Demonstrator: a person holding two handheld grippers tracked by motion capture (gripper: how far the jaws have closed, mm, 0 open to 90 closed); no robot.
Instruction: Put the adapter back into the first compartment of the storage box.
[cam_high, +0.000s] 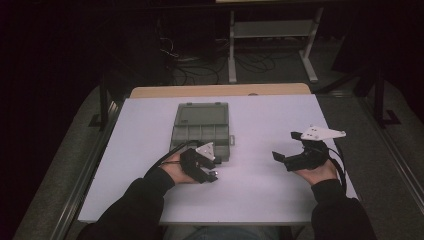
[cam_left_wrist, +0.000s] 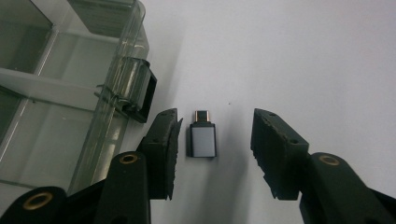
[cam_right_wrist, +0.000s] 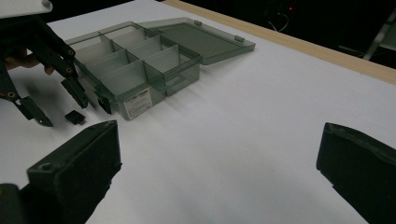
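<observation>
A small grey USB adapter (cam_left_wrist: 202, 140) with a metal plug lies on the white table (cam_high: 270, 120), just beside the clear compartment box (cam_left_wrist: 56, 93). My left gripper (cam_left_wrist: 215, 115) points down at it with one jaw on each side; there are gaps on both sides and neither pad touches it. In the right gripper view the adapter (cam_right_wrist: 74, 117) sits under the left gripper (cam_right_wrist: 63, 113), next to the box's front corner. My right gripper (cam_high: 286, 146) rests open at the table's right side, nothing between its jaws (cam_right_wrist: 222, 135).
The box (cam_high: 202, 127) stands at the table's centre with its lid (cam_right_wrist: 205, 39) folded open and flat behind it; its compartments look empty. A dark latch (cam_left_wrist: 140, 88) juts from its front wall close to my left jaw. A wooden edge (cam_high: 220, 90) borders the far side.
</observation>
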